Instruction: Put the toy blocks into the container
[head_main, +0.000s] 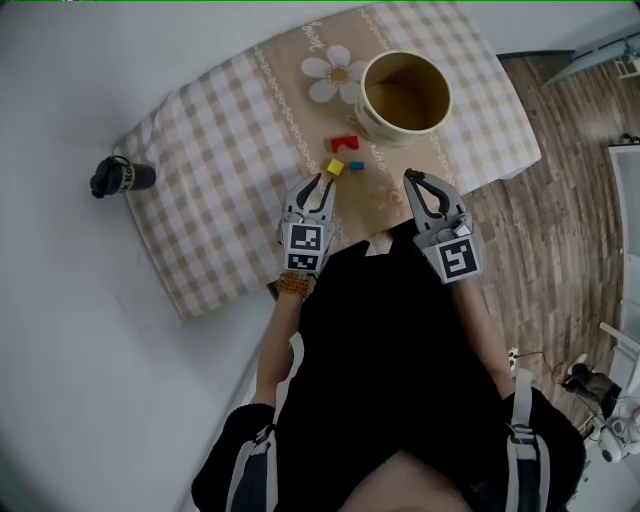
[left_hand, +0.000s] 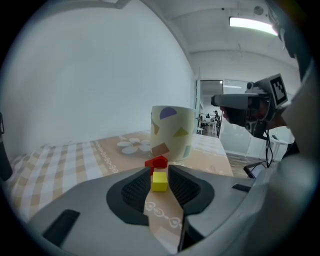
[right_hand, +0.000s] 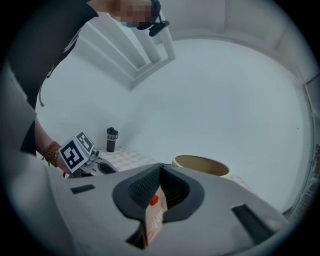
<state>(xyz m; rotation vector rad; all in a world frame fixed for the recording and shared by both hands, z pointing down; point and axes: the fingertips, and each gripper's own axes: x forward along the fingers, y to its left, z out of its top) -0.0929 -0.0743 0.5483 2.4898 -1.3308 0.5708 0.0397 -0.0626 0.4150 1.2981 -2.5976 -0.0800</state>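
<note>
A tan container (head_main: 405, 95) with coloured shapes on its wall (left_hand: 172, 132) stands at the far end of the checked cloth. In front of it lie a red block (head_main: 345, 142), a yellow block (head_main: 335, 167) and a small teal block (head_main: 356, 165). My left gripper (head_main: 320, 185) is open just short of the yellow block. In the left gripper view the yellow block (left_hand: 159, 182) shows in the gap between its pads, untouched, with the red block (left_hand: 157, 162) beyond. My right gripper (head_main: 411, 178) hovers to the right, shut and empty (right_hand: 160, 166), and faces the container (right_hand: 201, 165).
A black bottle (head_main: 120, 177) lies left of the cloth on the white surface and shows again in the right gripper view (right_hand: 111, 139). The cloth-covered table (head_main: 200, 270) ends near my body. Wooden floor (head_main: 570, 210) lies to the right.
</note>
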